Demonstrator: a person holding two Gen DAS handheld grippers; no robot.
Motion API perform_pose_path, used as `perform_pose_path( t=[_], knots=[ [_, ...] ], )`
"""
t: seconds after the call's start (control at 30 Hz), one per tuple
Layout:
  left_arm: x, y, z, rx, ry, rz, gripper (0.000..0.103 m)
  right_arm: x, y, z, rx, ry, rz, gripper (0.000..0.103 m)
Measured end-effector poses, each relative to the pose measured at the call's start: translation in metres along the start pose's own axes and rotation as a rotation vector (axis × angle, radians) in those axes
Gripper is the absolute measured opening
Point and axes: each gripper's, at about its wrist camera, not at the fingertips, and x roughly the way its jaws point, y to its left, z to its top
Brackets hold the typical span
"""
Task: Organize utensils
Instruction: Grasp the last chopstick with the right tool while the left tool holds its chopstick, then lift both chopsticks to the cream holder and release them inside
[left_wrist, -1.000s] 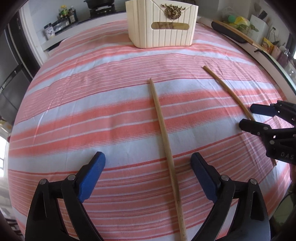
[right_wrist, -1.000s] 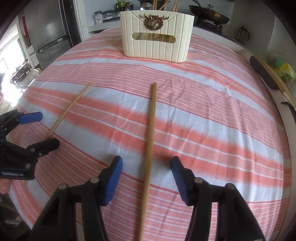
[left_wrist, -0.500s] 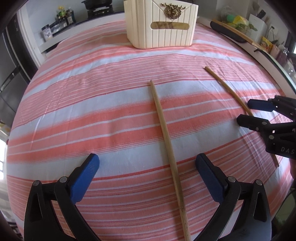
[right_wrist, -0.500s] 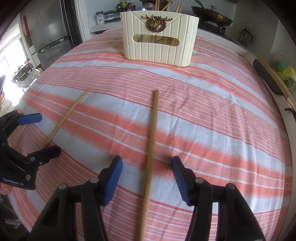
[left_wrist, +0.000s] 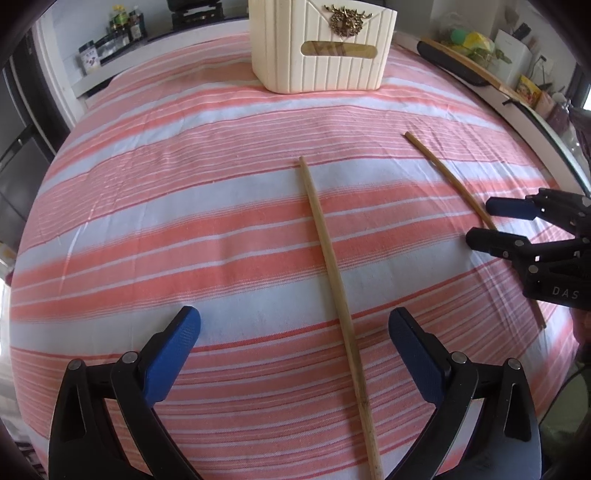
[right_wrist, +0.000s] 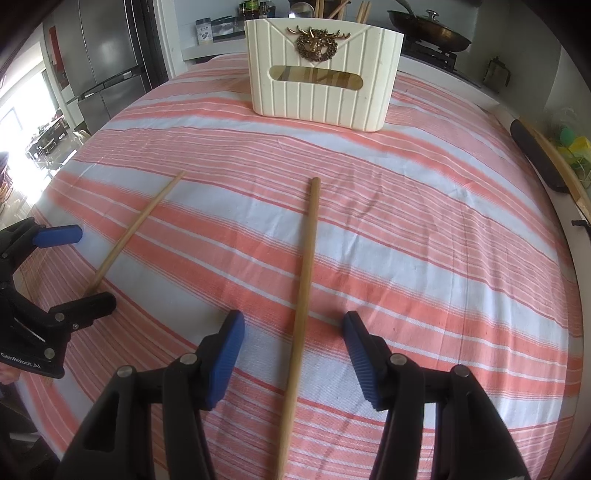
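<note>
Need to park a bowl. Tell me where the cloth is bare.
Bare: the striped cloth right of the right chopstick, and the band between the holder and the chopstick tips. Crowded: near edge, both grippers straddling chopsticks.

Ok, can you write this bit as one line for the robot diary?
step: reach for chopsticks | left gripper: open, astride left chopstick | right gripper: open, astride right chopstick | holder: far end | held: nothing

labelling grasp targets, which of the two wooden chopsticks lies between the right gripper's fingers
The wooden chopstick nearer the table's right side: it runs between the open right gripper's blue pads. The other wooden chopstick lies by the left gripper.
</note>
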Motion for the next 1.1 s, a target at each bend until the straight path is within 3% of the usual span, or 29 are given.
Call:
perform_pose_path(
  t=[0.1,0.23,0.33,0.43,0.47,0.5,0.53,0.57,0.6,0.77,1.1],
  knots=[
    [-0.01,0.011,0.01,-0.021,-0.02,0.006,0.101,0.001,-0.006,0.008,0.006,0.062,0.034,0.057],
    [-0.004,0.004,0.02,0.047,0.006,0.001,0.1,0.004,-0.016,0.017,0.074,0.09,0.091,0.056],
    [0.016,-0.006,0.033,0.107,0.063,0.042,0.09,0.014,-0.013,0.037,0.055,0.097,0.086,0.055],
    [0.023,-0.008,0.049,0.106,0.076,0.03,0.082,0.029,-0.01,0.063,0.036,0.111,0.074,0.051],
    [0.023,-0.01,0.055,0.108,0.078,0.023,0.066,0.034,-0.009,0.071,0.029,0.116,0.064,0.047],
    [0.023,-0.012,0.06,0.11,0.074,0.027,0.044,0.038,-0.009,0.079,0.027,0.117,0.05,0.038],
    [0.024,-0.013,0.064,0.106,0.071,0.016,0.033,0.041,-0.008,0.085,0.024,0.113,0.033,0.024],
    [0.025,-0.014,0.067,0.096,0.068,-0.001,0.013,0.043,-0.008,0.09,0.021,0.106,0.016,0.015],
    [0.025,-0.014,0.069,0.084,0.063,-0.009,0.007,0.045,-0.009,0.093,0.028,0.099,0.011,0.008],
    [-0.01,-0.009,0.067,0.035,-0.043,-0.028,0.005,0.017,-0.018,0.082,0.134,0.008,0.092,0.007],
    [-0.145,-0.003,0.051,-0.031,-0.367,-0.096,0.005,-0.135,-0.019,0.049,0.14,-0.352,0.123,0.007]
  ],
)
